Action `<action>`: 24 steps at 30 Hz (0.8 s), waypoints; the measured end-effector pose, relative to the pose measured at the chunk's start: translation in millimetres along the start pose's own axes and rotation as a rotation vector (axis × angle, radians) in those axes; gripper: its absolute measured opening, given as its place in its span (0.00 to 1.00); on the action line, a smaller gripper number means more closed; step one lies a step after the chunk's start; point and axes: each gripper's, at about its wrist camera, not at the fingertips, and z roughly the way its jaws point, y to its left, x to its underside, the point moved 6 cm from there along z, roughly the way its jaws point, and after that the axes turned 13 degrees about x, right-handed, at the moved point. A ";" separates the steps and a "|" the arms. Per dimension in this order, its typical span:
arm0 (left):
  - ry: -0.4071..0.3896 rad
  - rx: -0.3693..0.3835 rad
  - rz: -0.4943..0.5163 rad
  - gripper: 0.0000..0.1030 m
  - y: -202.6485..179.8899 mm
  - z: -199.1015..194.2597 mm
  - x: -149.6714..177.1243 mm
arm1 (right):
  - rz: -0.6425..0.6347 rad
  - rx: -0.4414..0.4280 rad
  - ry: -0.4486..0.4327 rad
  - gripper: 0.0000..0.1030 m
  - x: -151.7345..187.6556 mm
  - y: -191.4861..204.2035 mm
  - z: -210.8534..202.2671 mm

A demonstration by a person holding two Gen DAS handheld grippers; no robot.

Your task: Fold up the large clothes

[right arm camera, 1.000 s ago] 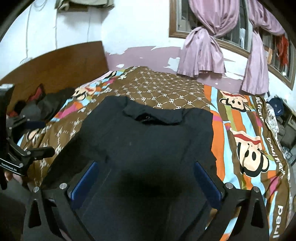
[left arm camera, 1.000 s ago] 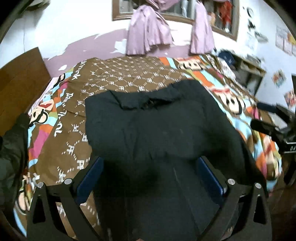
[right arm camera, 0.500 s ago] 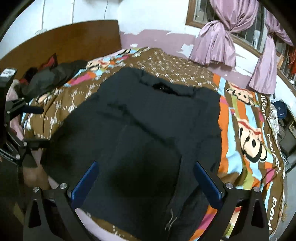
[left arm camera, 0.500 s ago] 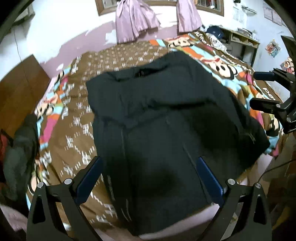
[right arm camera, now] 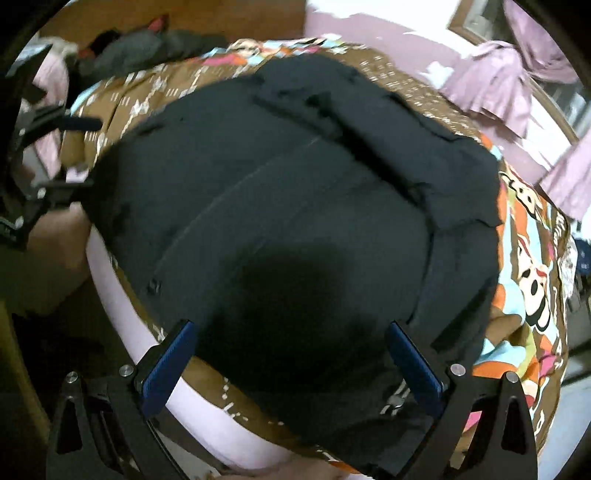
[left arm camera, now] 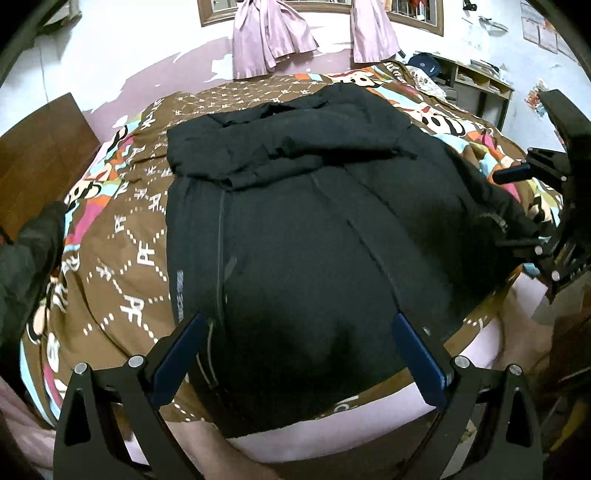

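A large black jacket point(left arm camera: 295, 229) lies spread on the bed, collar at the far end, hem over the near edge. It fills the right wrist view point(right arm camera: 295, 206) too. My left gripper point(left arm camera: 299, 332) is open and empty above the hem, blue pads wide apart. My right gripper point(right arm camera: 291, 339) is open and empty above the jacket's lower part. The right gripper also shows at the right edge of the left wrist view point(left arm camera: 532, 206), by the jacket's right side. The left gripper shows at the left edge of the right wrist view point(right arm camera: 55, 151).
The bed has a brown and cartoon-patterned cover point(left arm camera: 122, 236) over a pink mattress edge point(left arm camera: 369, 432). Dark clothes point(left arm camera: 26, 251) lie at the bed's left side by a wooden headboard point(left arm camera: 40, 147). Pink curtains point(left arm camera: 273, 33) hang at the far wall. A shelf point(left arm camera: 476, 81) stands at the right.
Both grippers have pulled back and risen away from the jacket, so its whole body and the bed's near edge now show. The jacket's lower part now lies flat.
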 end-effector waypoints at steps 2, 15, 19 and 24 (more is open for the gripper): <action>-0.012 -0.011 -0.008 0.96 3.8 4.7 10.7 | -0.045 0.004 0.004 1.00 4.3 9.6 5.1; 0.008 -0.057 0.038 0.96 -9.3 33.4 60.4 | -0.307 0.071 0.103 1.00 35.9 51.3 43.3; 0.027 -0.061 0.065 0.96 -10.4 44.8 68.8 | -0.368 0.172 0.174 1.00 41.4 53.8 67.7; 0.068 -0.099 0.093 0.96 -7.7 61.9 77.4 | -0.295 0.198 0.229 1.00 42.1 38.2 81.7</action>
